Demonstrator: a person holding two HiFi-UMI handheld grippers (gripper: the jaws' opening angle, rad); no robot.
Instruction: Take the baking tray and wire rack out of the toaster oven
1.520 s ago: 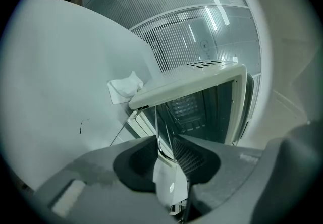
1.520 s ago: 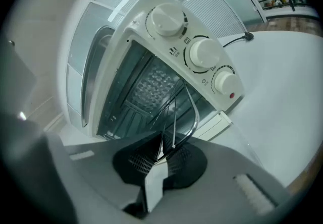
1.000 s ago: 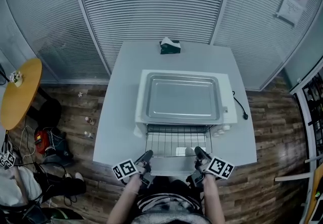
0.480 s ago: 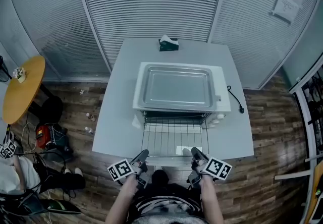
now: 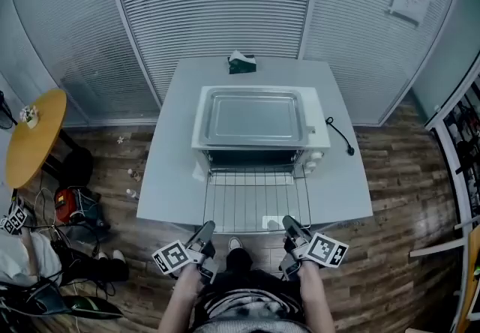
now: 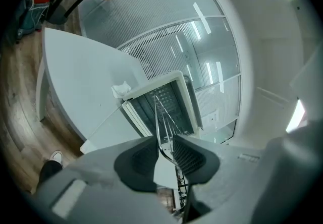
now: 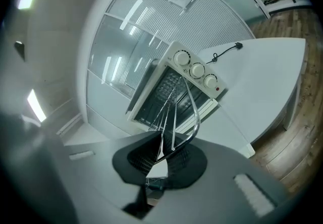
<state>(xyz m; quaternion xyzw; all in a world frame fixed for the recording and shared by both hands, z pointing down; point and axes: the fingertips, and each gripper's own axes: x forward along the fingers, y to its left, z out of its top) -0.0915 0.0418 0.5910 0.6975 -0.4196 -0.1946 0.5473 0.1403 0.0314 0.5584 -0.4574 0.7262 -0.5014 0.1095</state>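
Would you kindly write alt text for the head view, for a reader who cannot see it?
The left gripper and right gripper each clamp the near edge of a wire rack jutting from the open toaster oven on a grey table. A baking tray lies on top of the oven.

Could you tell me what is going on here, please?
A person holds a silver wire rack by its near edge, one corner clamped in the left gripper, the other in the right gripper. The rack is mostly out of the open white toaster oven on the grey table. The shiny metal baking tray already lies on top of the oven.
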